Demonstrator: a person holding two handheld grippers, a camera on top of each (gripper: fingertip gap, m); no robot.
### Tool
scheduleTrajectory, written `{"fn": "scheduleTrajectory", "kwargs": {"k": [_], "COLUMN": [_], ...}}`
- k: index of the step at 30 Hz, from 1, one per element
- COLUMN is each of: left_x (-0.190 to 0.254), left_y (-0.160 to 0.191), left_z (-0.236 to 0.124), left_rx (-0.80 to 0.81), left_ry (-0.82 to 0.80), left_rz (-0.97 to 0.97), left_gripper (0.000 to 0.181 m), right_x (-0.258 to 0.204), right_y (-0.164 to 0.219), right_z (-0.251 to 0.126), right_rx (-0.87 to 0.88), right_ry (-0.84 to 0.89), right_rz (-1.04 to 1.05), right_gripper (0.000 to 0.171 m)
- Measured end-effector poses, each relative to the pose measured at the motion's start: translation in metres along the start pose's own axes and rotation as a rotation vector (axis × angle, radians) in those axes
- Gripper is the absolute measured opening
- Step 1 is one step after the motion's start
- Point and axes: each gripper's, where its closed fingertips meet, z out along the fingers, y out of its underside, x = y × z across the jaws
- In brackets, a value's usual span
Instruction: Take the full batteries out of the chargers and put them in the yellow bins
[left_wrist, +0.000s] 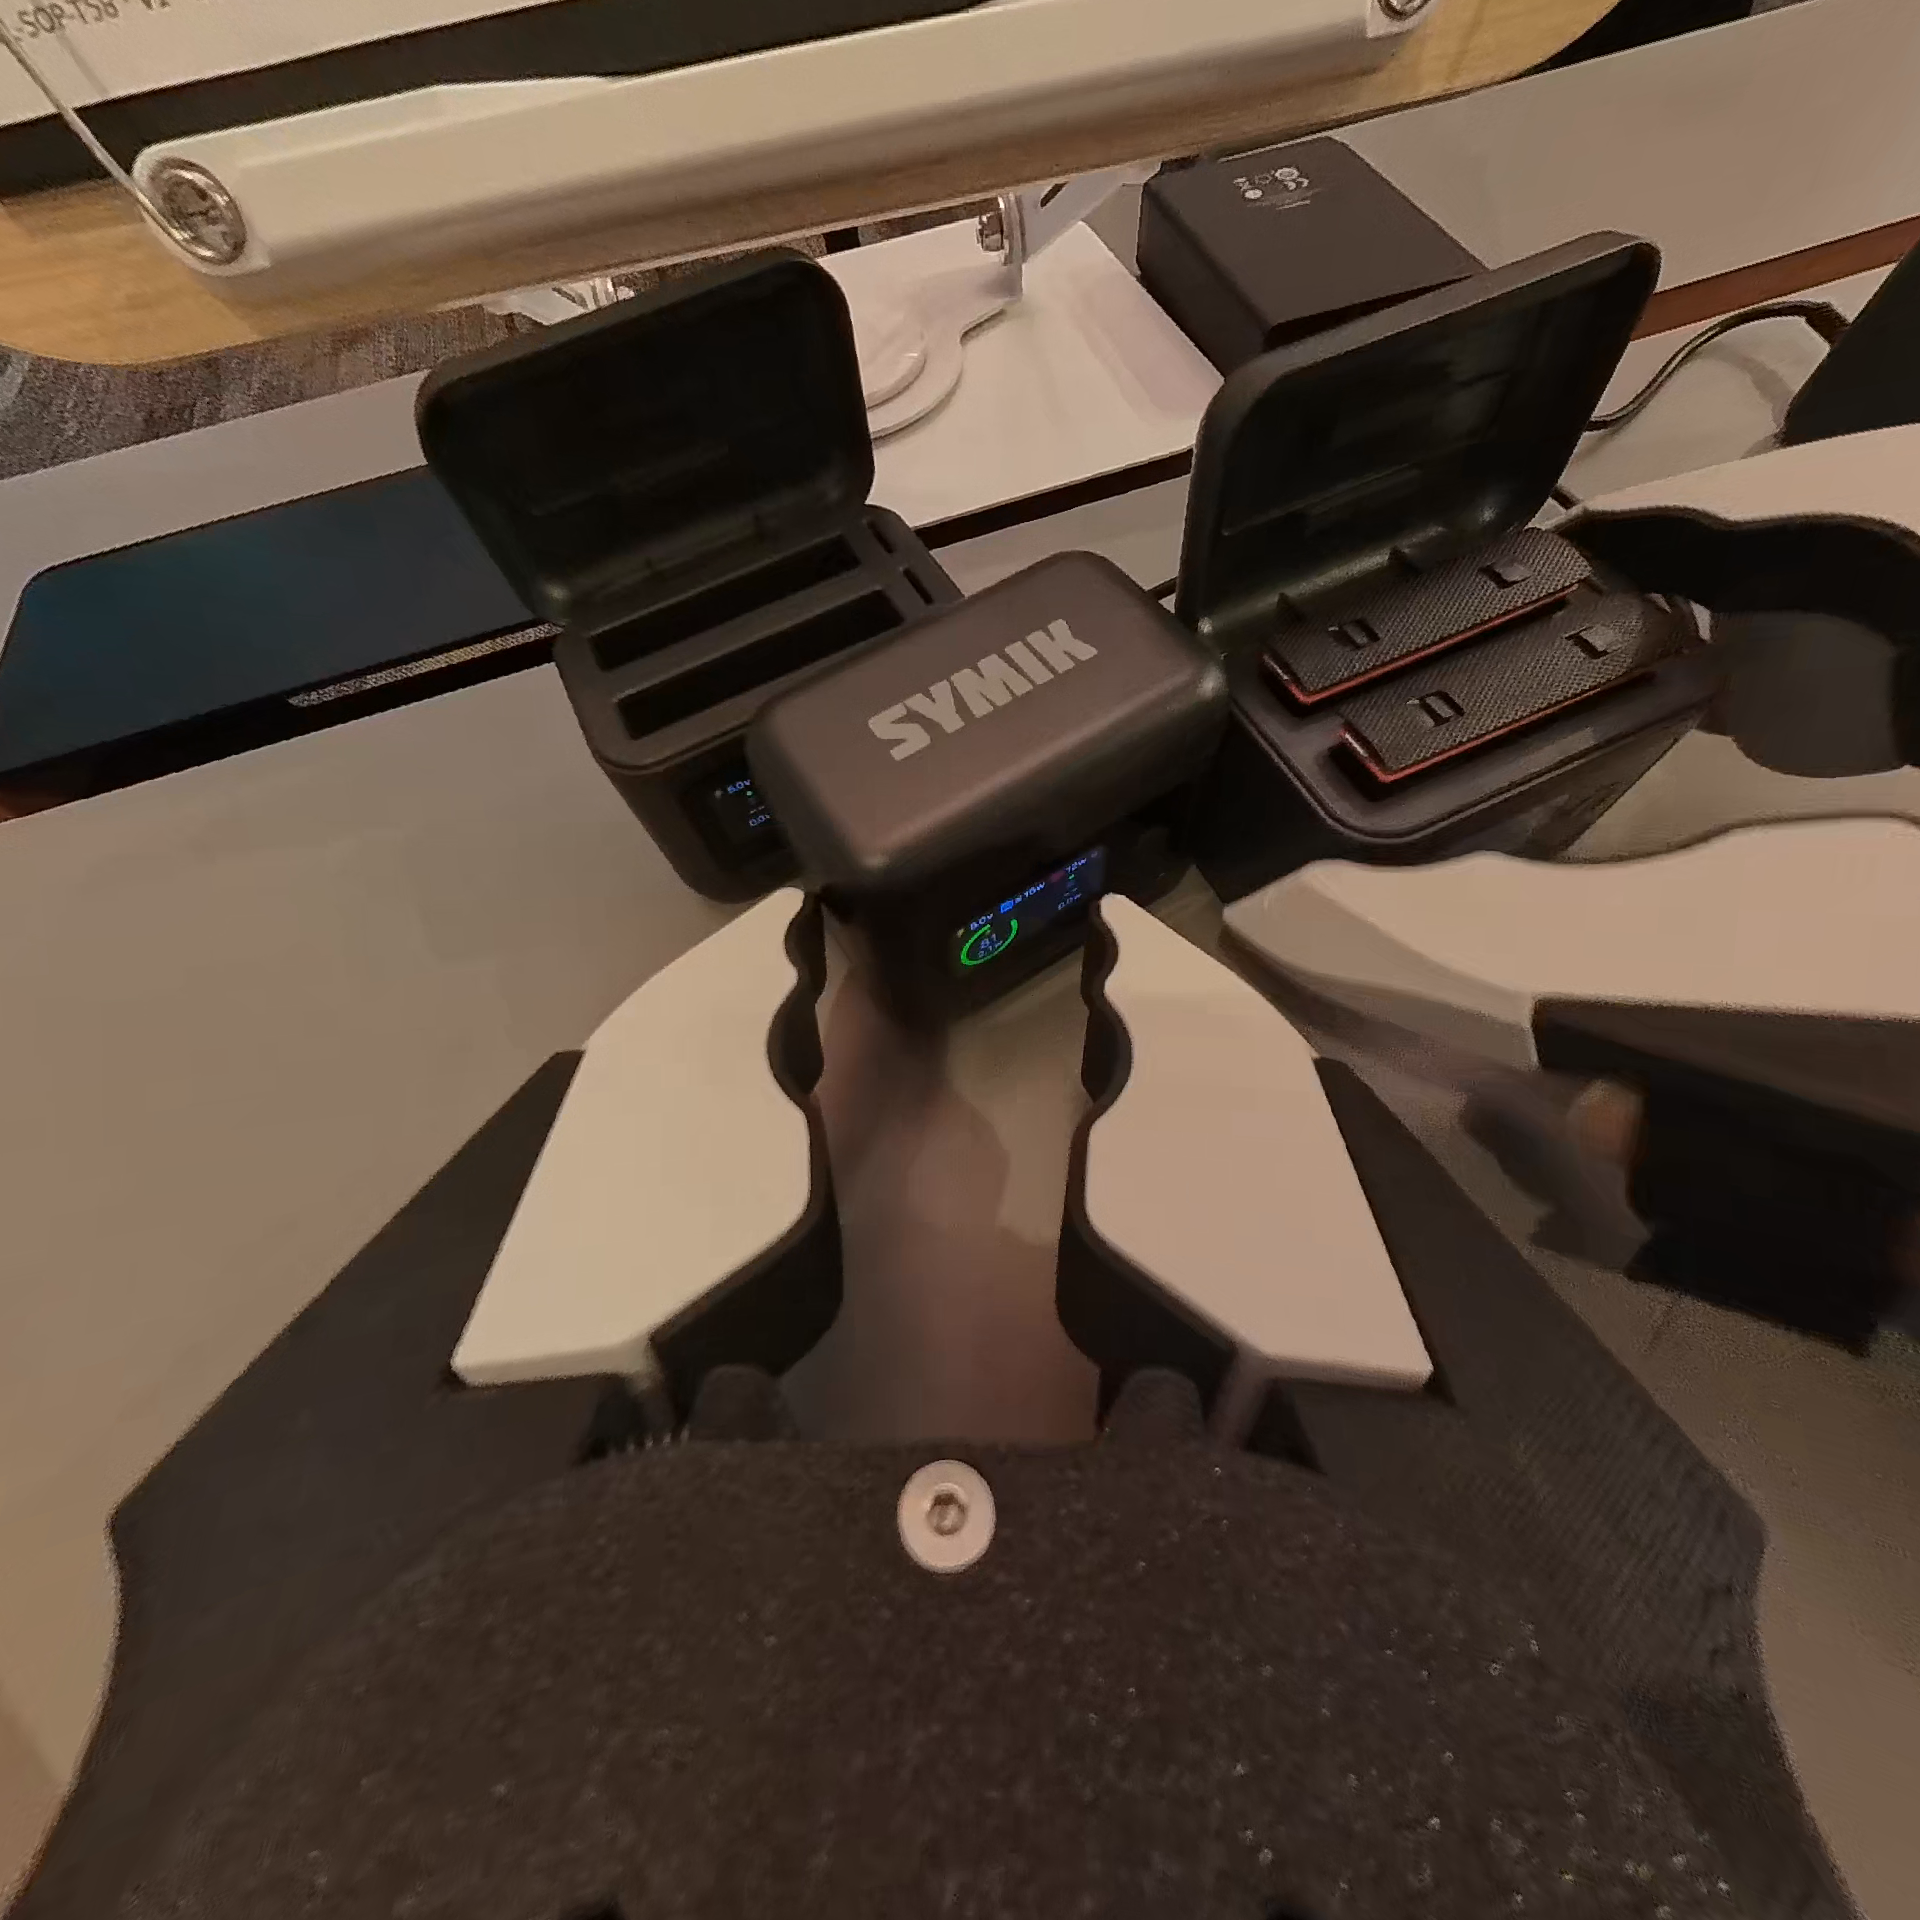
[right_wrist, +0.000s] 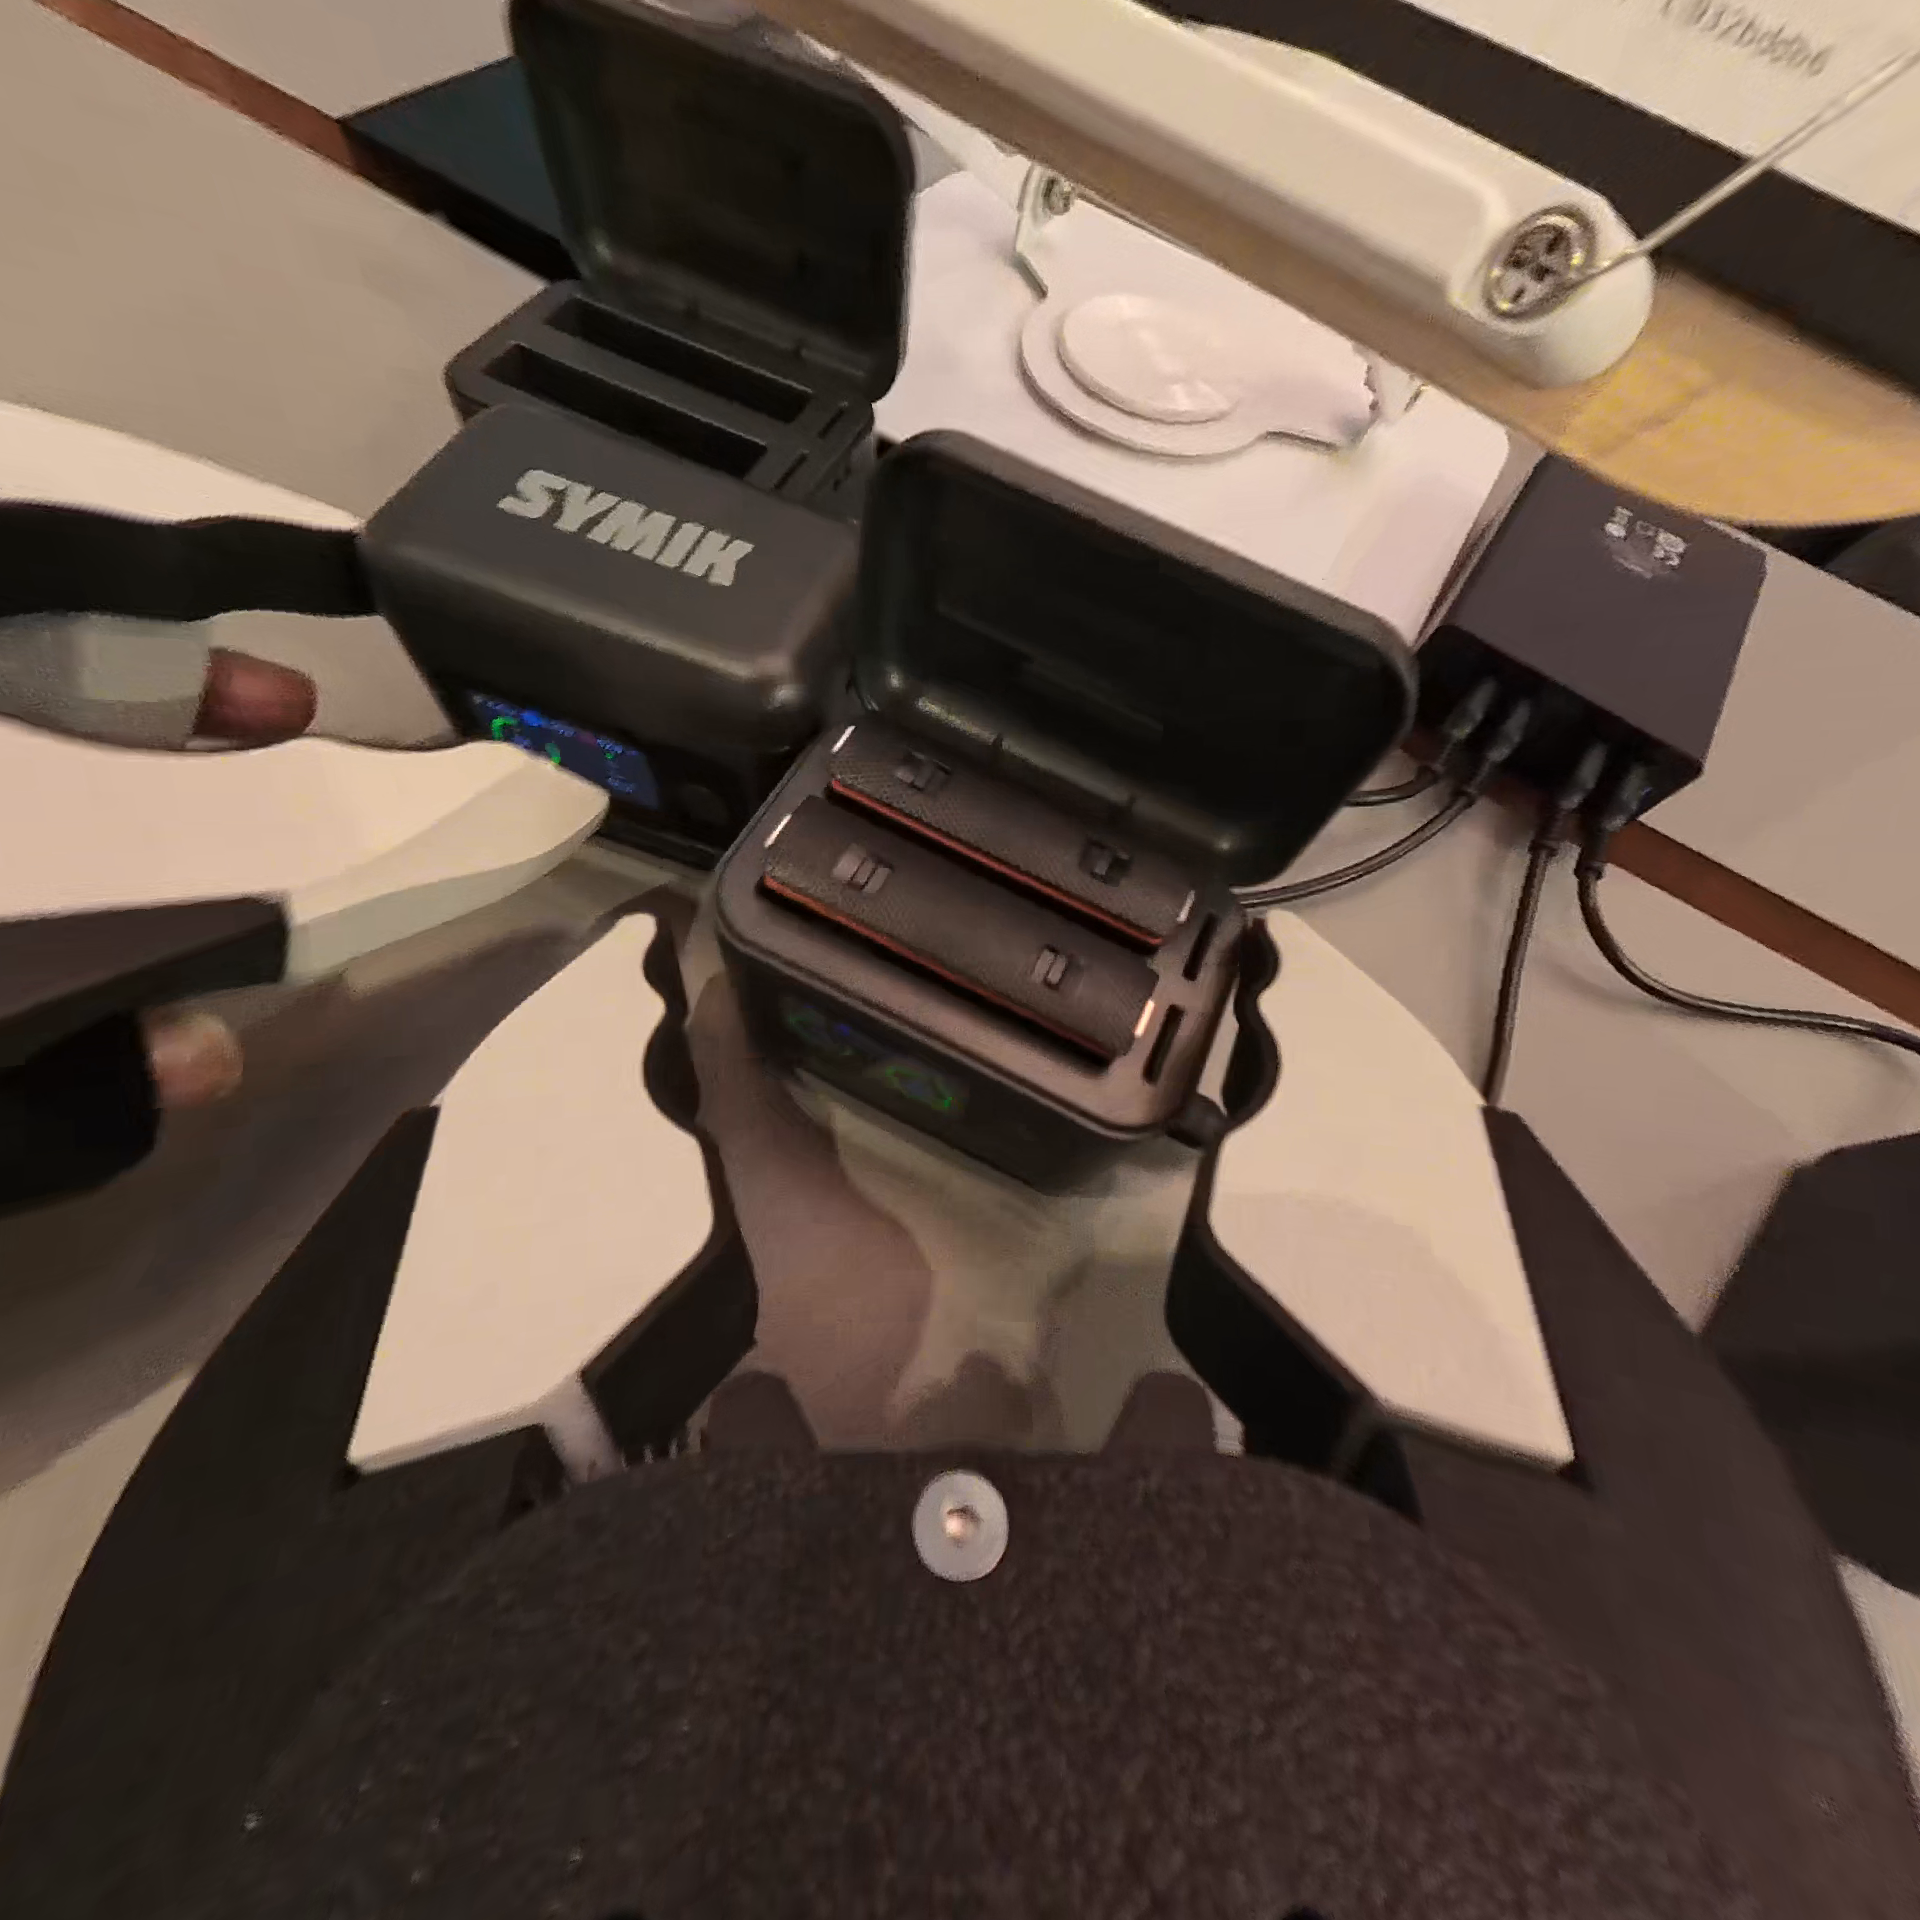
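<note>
Left wrist view showed the left gripper (left_wrist: 951, 961) with its jaws spread wide, one on each side of the closed charger (left_wrist: 987, 727), low by its lit front screen; whether they pressed on it could not be told. This charger sat on the pale desk (left_wrist: 312, 987). To its left and a bit farther stood an open charger (left_wrist: 727, 644) with its lid up and two bare slots.

In the right wrist view, the right gripper (right_wrist: 951, 987) had its jaws spread wide too, around the near end of another open charger (right_wrist: 997, 935), gripping nothing. Two black batteries (right_wrist: 956, 935) with thin red edges lay side by side in its slots. Its lid stood up at the far side. Farther right sat a black power box (right_wrist: 1600, 634) with cables (right_wrist: 1527, 935) plugged in. A white lamp arm (right_wrist: 1299, 197) hung over the desk.
</note>
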Motion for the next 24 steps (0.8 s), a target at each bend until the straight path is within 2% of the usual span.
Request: {"fn": "scheduleTrajectory", "kwargs": {"k": [1,5,11,16,20,24], "left_x": [0.000,0.000,0.000,0.006,0.015,0.023], "left_y": [0.000,0.000,0.000,0.005,0.007,0.008], "left_z": [0.000,-0.001,0.000,0.003,0.006,0.009], "left_rx": [0.000,0.006,-0.002,-0.038,-0.051,-0.063], "left_ry": [-0.001,0.001,0.003,0.021,0.047,0.054], "left_rz": [0.001,0.000,-0.001,0.037,0.109,0.187], "left_gripper": [0.047,0.046,0.047,0.056,0.061,0.060], "right_x": [0.003,0.020,0.076,0.111,0.127,0.131], "right_y": [-0.001,0.003,0.022,0.035,0.040,0.028], "right_z": [0.002,0.000,-0.018,-0.031,-0.038,-0.050], "right_rx": [0.000,-0.007,-0.026,-0.047,-0.045,-0.005], "right_ry": [0.012,0.061,0.160,0.226,0.230,0.213], "right_rz": [0.012,0.039,0.108,0.122,0.151,0.152], "right_gripper": [0.095,0.094,0.090,0.084,0.072,0.073]}}
